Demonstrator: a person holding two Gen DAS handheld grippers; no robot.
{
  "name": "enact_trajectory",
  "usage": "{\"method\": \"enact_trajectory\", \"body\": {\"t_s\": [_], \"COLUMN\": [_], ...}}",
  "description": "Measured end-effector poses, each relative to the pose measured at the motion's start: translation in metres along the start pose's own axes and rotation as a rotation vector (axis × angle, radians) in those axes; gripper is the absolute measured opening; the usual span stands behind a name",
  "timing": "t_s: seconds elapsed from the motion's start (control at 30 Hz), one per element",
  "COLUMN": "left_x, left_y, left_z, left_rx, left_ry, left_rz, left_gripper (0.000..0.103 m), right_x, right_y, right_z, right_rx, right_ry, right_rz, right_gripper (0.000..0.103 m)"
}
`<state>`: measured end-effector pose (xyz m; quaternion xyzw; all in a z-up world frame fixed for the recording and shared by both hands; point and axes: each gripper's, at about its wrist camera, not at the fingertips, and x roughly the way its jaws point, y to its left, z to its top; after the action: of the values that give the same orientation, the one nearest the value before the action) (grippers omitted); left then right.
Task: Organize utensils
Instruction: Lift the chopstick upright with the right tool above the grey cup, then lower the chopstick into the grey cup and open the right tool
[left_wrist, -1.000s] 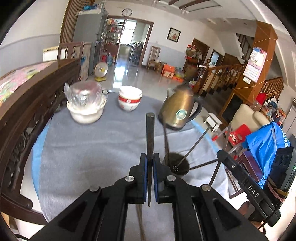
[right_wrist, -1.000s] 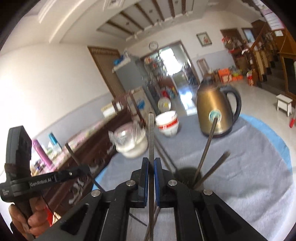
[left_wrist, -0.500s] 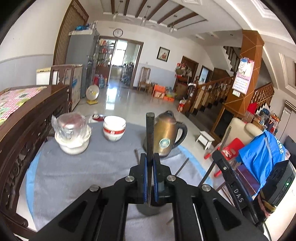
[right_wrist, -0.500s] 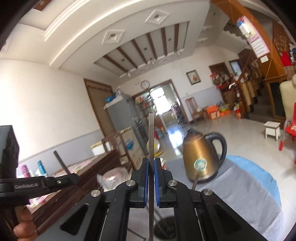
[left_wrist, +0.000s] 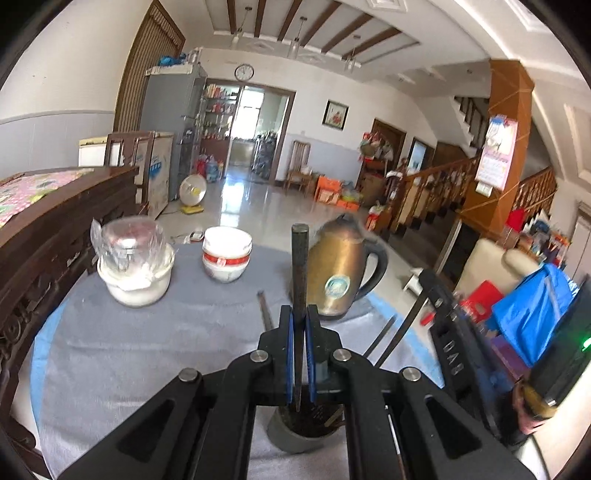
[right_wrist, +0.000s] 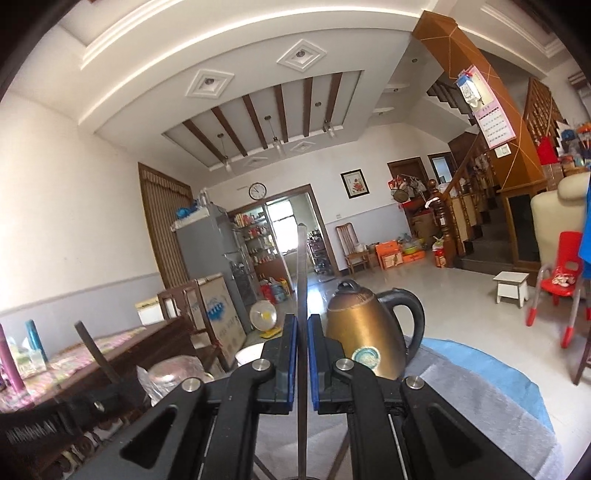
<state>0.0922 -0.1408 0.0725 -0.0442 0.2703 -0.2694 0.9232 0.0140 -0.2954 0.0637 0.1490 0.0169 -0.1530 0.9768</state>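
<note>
My left gripper (left_wrist: 298, 317) is shut on a dark chopstick (left_wrist: 299, 266) held upright, its lower tip over the mouth of a grey holder cup (left_wrist: 295, 435) on the table. Several chopsticks (left_wrist: 388, 336) lean out of the cup. My right gripper (right_wrist: 302, 325) is shut on another thin chopstick (right_wrist: 301, 273), also upright and raised; the cup is hidden below its jaws. The right gripper shows at the right of the left wrist view (left_wrist: 450, 354), and the left gripper with its chopstick shows at the lower left of the right wrist view (right_wrist: 96, 354).
A grey cloth (left_wrist: 147, 350) covers the round table. On it stand a brass kettle (left_wrist: 341, 280), a red-and-white bowl stack (left_wrist: 226, 258) and a plastic-wrapped white bowl (left_wrist: 135, 266). A dark wooden bench back (left_wrist: 44, 251) runs along the left.
Both grippers have risen and tilted up with their chopsticks. The cup has slid from ahead of the left jaws to beneath them; the right view now shows mostly ceiling.
</note>
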Motion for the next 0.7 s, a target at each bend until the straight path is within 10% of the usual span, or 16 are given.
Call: {"method": "enact_trajectory", "body": {"t_s": [0.53, 0.7], "left_x": [-0.011, -0.034], "left_y": [0.022, 0.043], "left_z": [-0.040, -0.058], "left_rx": [0.017, 0.026], "left_ry": [0.137, 0.154], "left_rz": [-0.011, 0.005], "left_gripper": [0.009, 0.050], "right_x": [-0.009, -0.019], "right_y": [-0.017, -0.023], "right_z": [-0.028, -0.030], "right_rx": [0.013, 0.035], "right_ry": [0.218, 0.274], "right_rz": [0.098, 0.134], "right_gripper": [0.007, 0.009]}}
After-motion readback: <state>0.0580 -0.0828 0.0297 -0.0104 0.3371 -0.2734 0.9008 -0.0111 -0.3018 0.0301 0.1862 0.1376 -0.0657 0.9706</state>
